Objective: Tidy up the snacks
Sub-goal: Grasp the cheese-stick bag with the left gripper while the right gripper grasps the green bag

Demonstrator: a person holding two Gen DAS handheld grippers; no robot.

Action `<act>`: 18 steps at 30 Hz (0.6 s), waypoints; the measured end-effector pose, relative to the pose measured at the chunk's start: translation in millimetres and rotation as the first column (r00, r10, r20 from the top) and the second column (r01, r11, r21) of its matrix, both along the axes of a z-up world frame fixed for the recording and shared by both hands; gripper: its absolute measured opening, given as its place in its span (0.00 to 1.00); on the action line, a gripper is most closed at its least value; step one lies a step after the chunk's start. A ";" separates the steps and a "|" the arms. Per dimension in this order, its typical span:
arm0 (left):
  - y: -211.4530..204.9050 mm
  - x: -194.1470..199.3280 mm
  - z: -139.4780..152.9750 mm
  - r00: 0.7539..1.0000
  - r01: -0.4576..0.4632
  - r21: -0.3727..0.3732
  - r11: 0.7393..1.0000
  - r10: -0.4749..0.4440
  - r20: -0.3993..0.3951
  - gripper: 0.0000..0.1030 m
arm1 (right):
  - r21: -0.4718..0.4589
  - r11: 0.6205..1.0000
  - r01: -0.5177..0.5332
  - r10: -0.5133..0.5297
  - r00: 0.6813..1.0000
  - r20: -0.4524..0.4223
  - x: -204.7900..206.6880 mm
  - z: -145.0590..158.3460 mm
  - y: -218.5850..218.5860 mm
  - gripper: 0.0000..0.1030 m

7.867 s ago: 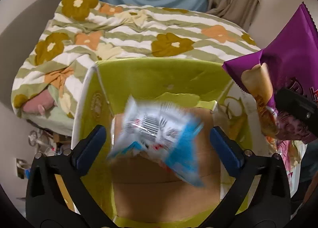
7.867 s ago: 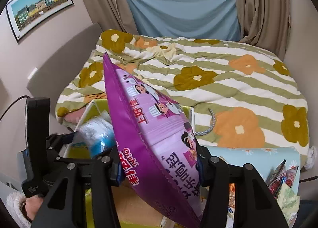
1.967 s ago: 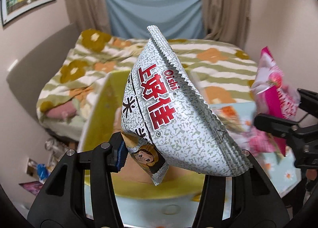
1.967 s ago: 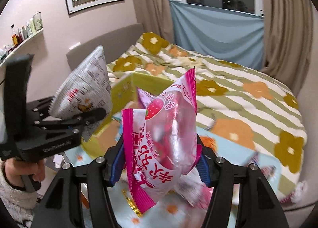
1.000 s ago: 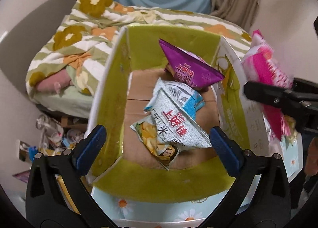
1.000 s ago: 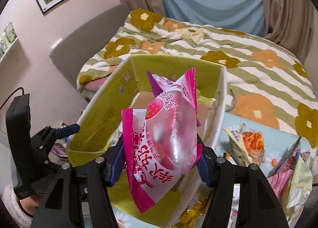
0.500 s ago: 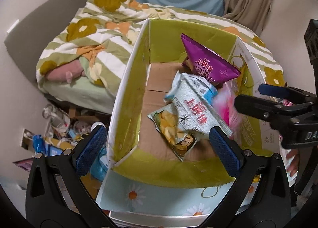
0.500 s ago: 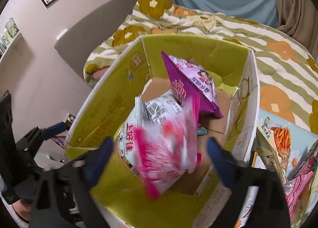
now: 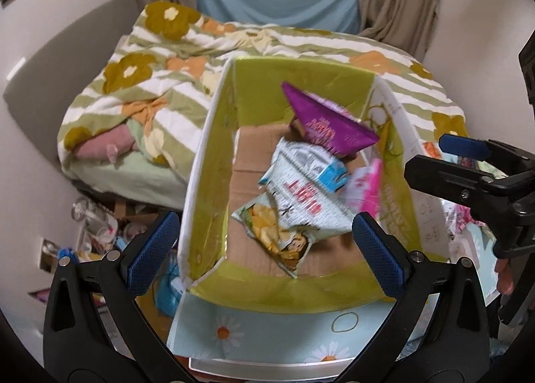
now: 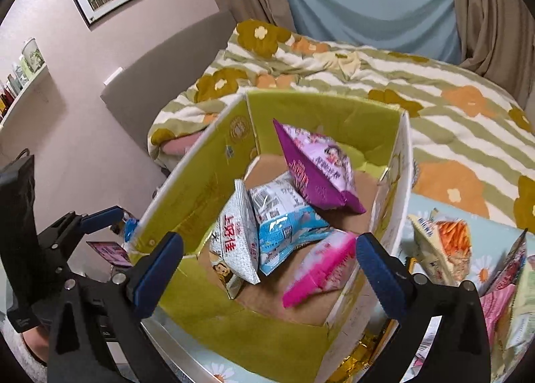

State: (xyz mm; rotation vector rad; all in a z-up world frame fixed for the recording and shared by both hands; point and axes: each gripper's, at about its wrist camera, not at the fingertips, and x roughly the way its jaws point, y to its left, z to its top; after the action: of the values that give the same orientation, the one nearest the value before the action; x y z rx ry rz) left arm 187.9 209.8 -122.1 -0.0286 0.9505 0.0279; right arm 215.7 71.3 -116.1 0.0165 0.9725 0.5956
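A green cardboard box (image 9: 214,162) (image 10: 187,189) stands open below both grippers. Inside lie a purple snack bag (image 9: 329,125) (image 10: 317,169), a white and blue bag (image 9: 314,162) (image 10: 284,216), a grey Oishi bag (image 9: 301,206) (image 10: 237,242) and a pink strawberry bag (image 9: 366,184) (image 10: 321,269). My left gripper (image 9: 264,242) is open and empty over the box's near edge. My right gripper (image 10: 267,266) is open and empty above the pink bag; it also shows at the right of the left wrist view (image 9: 468,165).
More loose snack bags (image 10: 444,249) lie on a pale blue daisy cloth (image 10: 481,266) right of the box. A bed with a flowered striped cover (image 10: 401,82) is behind. Clutter sits on the floor to the left (image 9: 97,226).
The right gripper has opened and the pink strawberry bag has dropped into the box at its right side. The left gripper let go of the grey Oishi bag earlier and stays open.
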 end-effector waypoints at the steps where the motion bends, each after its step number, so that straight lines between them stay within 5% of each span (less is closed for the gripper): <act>1: -3.4 0.9 3.0 1.000 0.014 0.001 1.000 -0.014 0.006 1.00 | 0.002 1.000 0.007 -0.007 1.000 0.011 -2.2 5.1 -2.2 1.00; 10: -49.1 16.7 24.4 0.981 0.182 -0.046 0.982 -0.178 0.073 1.00 | -0.010 0.990 0.143 -0.141 0.985 0.101 -29.8 45.3 -47.1 1.00; 18: -115.0 33.1 33.8 0.949 0.306 -0.040 0.951 -0.301 0.098 1.00 | -0.042 0.948 0.314 -0.305 0.940 0.152 -54.5 65.3 -126.2 1.00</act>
State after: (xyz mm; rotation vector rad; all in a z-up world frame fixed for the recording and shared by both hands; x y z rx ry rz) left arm 221.0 94.8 -88.3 0.0655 0.8561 -0.2826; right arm 161.2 -54.9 -50.8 0.0667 0.8271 0.2700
